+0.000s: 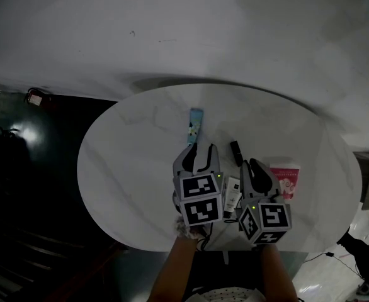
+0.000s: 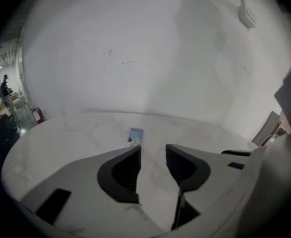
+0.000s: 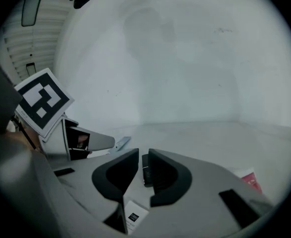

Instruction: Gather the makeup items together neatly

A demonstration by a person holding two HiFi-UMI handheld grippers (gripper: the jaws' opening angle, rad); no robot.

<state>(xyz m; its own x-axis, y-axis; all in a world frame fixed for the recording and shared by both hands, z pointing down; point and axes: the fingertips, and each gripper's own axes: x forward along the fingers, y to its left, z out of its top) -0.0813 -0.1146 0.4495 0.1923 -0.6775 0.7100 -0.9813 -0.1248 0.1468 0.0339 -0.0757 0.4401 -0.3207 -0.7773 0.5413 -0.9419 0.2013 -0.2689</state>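
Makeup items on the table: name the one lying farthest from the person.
The blue packet, lying alone ahead of the left tongs; the black tube lies nearer.

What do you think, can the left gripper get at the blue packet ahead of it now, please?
Probably yes: the left gripper is open and empty, and the blue packet lies flat on the table just beyond its jaws, nothing between.

Place: I read this as an indoor work or recording space, not a home | Evidence: oval marble-look counter [image 1: 118, 168] against a bare white wall [image 1: 172, 30]; red fire extinguisher [image 2: 36, 115] by the wall at left; glossy floor with a loose cable [image 1: 326, 255] at right; slatted ceiling [image 3: 31, 38] overhead
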